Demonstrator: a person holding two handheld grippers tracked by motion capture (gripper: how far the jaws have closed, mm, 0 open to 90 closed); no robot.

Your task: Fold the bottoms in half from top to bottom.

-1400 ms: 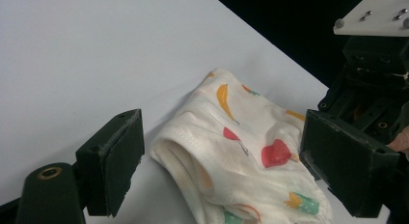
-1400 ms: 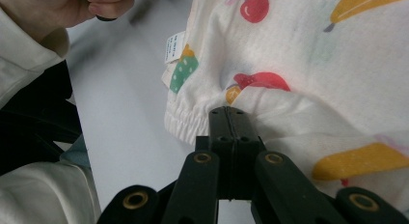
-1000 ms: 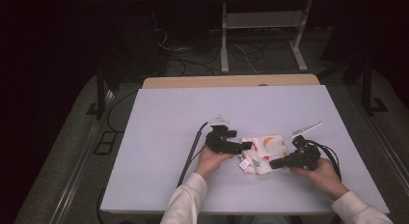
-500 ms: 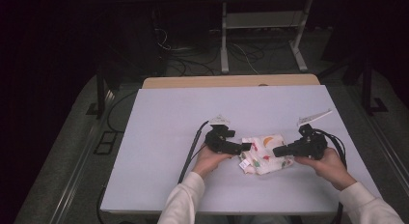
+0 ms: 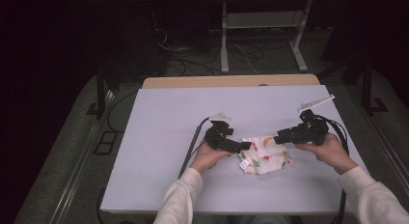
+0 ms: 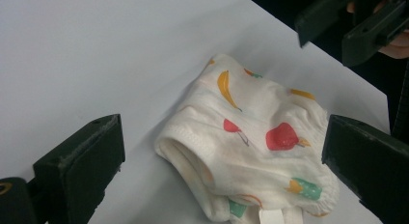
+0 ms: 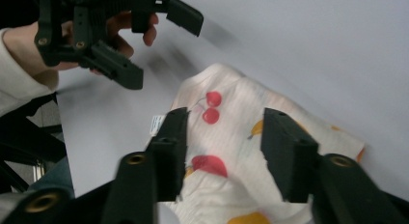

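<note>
A small white garment printed with fruit (image 5: 265, 155) lies folded and bunched on the white table (image 5: 169, 118), between my two grippers. My left gripper (image 5: 242, 146) is at its left edge, open, its jaws wide on either side of the folded cloth (image 6: 251, 147) without touching it. My right gripper (image 5: 280, 137) hovers over the garment's upper right, open, jaws apart above the cherry print (image 7: 212, 108). The left gripper (image 7: 161, 38) also appears open in the right gripper view, held by a hand.
A white label (image 5: 244, 163) sticks out at the garment's lower left. Black cables (image 5: 190, 149) trail from both grippers across the table. Beyond the far table edge a wooden board (image 5: 231, 81) and a metal stand (image 5: 263, 35) rise from a dark floor.
My right gripper has lifted and drawn back to the right, away from the garment's lower edge. The garment now lies more compact. My left gripper has stayed nearly still.
</note>
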